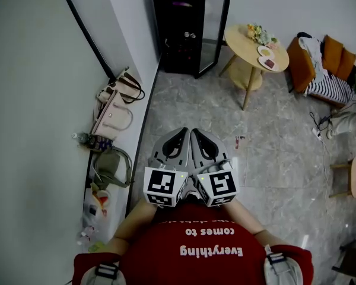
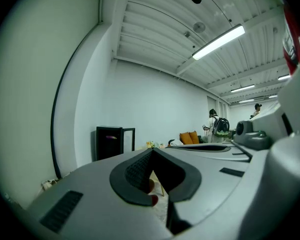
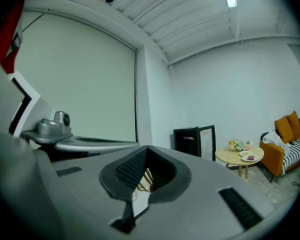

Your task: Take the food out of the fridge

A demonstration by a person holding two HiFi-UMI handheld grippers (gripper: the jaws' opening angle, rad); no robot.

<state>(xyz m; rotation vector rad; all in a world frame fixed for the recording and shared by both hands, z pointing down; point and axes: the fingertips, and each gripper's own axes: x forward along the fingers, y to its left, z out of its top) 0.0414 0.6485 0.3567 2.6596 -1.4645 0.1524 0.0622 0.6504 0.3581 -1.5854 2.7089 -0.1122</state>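
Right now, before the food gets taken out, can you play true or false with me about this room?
1. The fridge has its door open. True.
2. The right gripper has food in its jaws. False: its jaws are shut with nothing between them.
3. The round table holds flowers and two plates. True.
4. The bags lie on the sofa. False: they lie on the floor along the wall, across the room from the sofa.
5. The left gripper is reaching inside the fridge. False: it is held close to the person's chest, far from the fridge.
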